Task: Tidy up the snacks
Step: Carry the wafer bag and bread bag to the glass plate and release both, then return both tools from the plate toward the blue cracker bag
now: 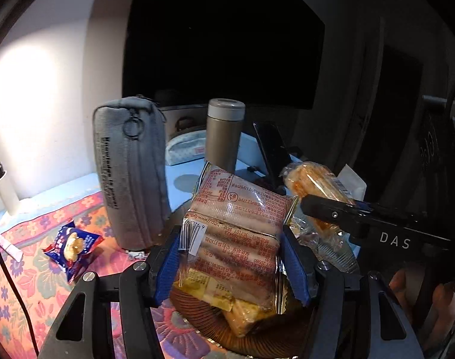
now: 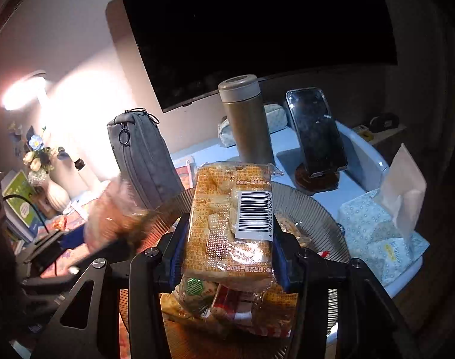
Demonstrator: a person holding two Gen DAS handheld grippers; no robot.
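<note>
Left gripper: blue-padded fingers pressed on both sides of a clear-wrapped pink sausage packet with red print, held above the dish.
Right gripper: closed on an orange-printed clear packet of pale puffed snacks with a barcode label, also held over the dish; no earlier picture to compare.
Dish: round ribbed brown plate directly below both grippers, with more wrapped snacks piled in it.
Loose snack: small blue and red packet lying on the floral cloth, left of the dish, apart from it.
Middle ground: upright grey zipped fabric pouch, just beyond the dish.
Farther back: tall bronze metal flask; black phone propped on a stand; dark screen behind.
</note>
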